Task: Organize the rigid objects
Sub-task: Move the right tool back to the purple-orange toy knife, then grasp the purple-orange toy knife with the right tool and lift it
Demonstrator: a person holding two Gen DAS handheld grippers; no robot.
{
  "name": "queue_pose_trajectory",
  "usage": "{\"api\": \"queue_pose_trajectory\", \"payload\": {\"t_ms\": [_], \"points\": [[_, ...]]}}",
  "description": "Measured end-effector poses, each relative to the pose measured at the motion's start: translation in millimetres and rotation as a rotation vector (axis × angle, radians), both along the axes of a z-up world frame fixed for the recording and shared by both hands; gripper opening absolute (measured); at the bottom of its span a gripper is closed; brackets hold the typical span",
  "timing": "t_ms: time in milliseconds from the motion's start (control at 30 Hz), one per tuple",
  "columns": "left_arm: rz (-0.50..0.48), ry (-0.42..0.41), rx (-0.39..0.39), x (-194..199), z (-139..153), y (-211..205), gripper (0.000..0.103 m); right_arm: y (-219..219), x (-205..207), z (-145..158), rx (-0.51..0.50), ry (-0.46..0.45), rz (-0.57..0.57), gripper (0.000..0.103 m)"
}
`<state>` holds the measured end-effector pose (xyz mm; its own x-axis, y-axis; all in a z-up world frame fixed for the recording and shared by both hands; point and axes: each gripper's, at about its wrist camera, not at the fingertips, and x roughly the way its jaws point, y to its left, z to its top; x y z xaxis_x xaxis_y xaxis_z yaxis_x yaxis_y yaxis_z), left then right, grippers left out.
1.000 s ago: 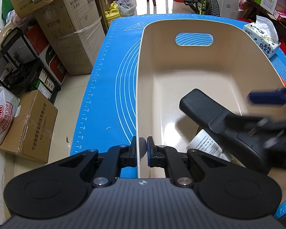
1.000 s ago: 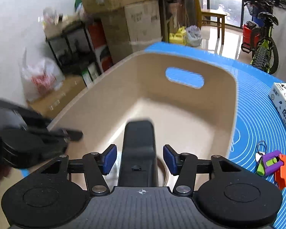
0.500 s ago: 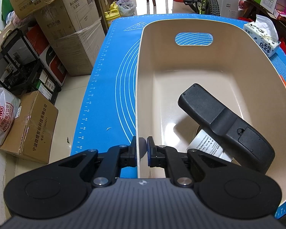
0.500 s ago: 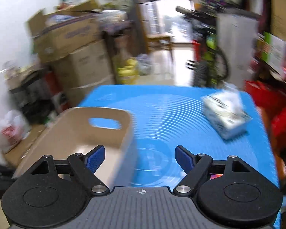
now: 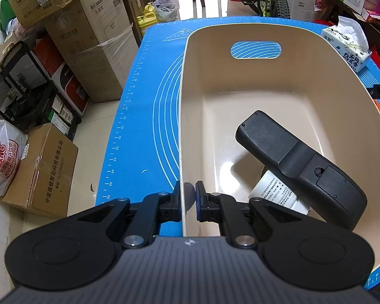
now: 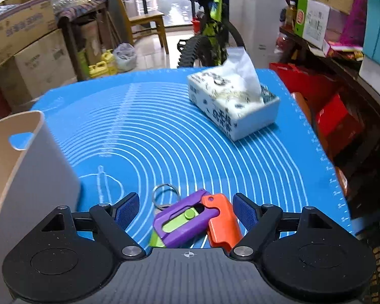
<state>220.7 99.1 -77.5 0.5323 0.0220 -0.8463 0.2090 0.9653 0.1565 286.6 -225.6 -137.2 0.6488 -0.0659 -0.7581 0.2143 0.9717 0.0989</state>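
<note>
L gripper (image 5: 188, 201) clamped on the near-left rim of the beige bin (image 5: 304, 58): one pad outside, one inside, thin smooth plastic wall pinched between them. Bin is a rounded-rect tub w/ glossy inside and an oval handle cutout in the far wall; sits on the blue mat (image 5: 149, 106), which is matte w/ white printed arcs and a ruler scale along its edge. In the bin: black matte remote-shaped device (image 5: 299, 164), long, rounded corners, stepped back w/ battery-cover outline, lying slanted and propped on a white cylindrical bottle (image 5: 276, 192) w/ printed label; bottle is on its side near the bin's near-right corner. R gripper (image 6: 186, 209) wide open, nothing gripped, ribbed blue pads clear on both sides. Between its pads, on the mat: purple/green/orange toy (image 6: 190, 221), hard glossy plastic, blocky; a thin metal key ring (image 6: 164, 195) sits at its far-left end. Bin corner is just left of it, not touching. Further right and back: white tissue box (image 6: 230, 106), soft pack w/ a tissue sticking up.
</note>
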Motion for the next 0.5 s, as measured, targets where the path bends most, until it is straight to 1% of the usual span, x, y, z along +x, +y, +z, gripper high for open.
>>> {"api": "queue_pose_trajectory", "payload": {"t_ms": [200,300,333,433,500], "points": [[-0.004,-0.001,0.003,1,0,0,0.011,-7,11,-25,0.014,0.043,-0.061,0.083],[-0.003,-0.003,0.003,1,0,0,0.011,-11,9,-33,0.040,0.066,-0.068,0.082],[-0.002,-0.003,0.003,1,-1,0,0.011,-10,8,-33,0.034,0.058,-0.061,0.082],[0.000,-0.006,0.001,0,-1,-1,0.011,-8,5,-33,0.000,0.072,-0.042,0.073],[0.000,-0.006,0.001,0,-1,-1,0.011,-10,1,-31,0.010,0.074,-0.042,0.066]]}}
